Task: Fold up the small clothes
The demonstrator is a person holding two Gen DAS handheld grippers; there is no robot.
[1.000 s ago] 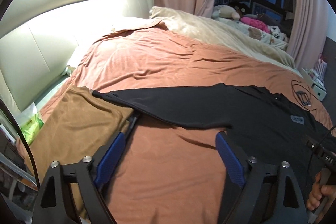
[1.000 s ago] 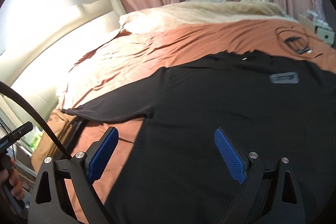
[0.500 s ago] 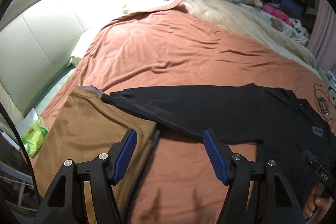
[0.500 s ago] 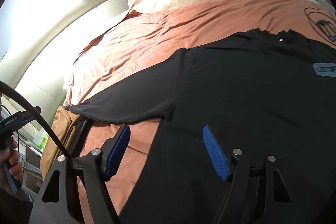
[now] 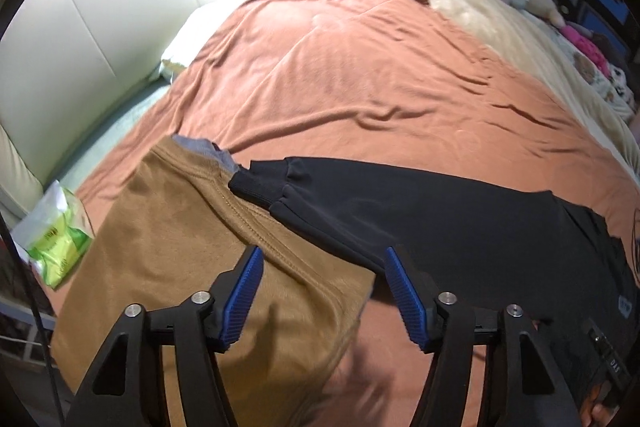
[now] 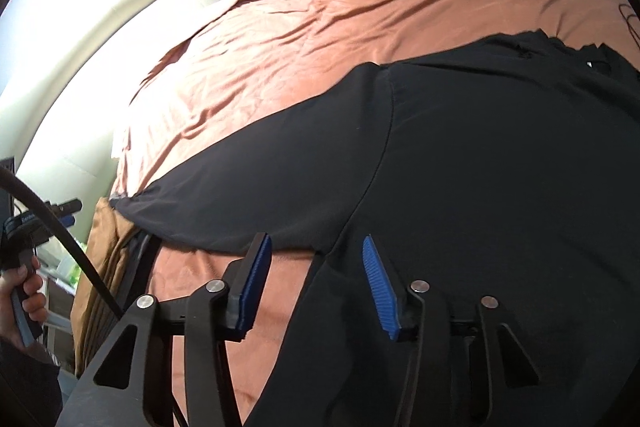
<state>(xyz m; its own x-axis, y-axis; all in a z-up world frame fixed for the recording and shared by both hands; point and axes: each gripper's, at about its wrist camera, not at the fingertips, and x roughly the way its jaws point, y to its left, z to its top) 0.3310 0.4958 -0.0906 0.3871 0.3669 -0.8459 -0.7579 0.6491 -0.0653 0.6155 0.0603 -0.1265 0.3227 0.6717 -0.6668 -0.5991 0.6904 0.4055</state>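
We see the left tongs (image 5: 320,291) at the bottom middle of their own view, blue pads apart and closing, with nothing pinched; between them lie the lower edge of the black sleeve (image 5: 360,203) and the hem of a folded brown garment (image 5: 192,259). We judge they are lined up on the sleeve to lift it inward for a fold. The right tongs (image 6: 316,287) sit low in their view, also closing with a narrower gap, and straddle the spot where the sleeve meets the body of the black shirt (image 6: 480,187); the cloth lies under the pads, not yet squeezed. That placement suits holding the armpit corner while the sleeve is turned over.

The shirt lies spread flat on the orange bedcover (image 5: 360,67), its cuff overlapping the brown garment at centre left. A green packet (image 5: 56,247) rests at the left edge, by the pale headboard (image 5: 80,27).

The shirt's right half runs out of frame in both views, so we cannot tell how its far sleeve lies. A grey scrap under the brown garment is too small to identify. The hand (image 6: 24,291) at the lower left of the right view is half cut off.
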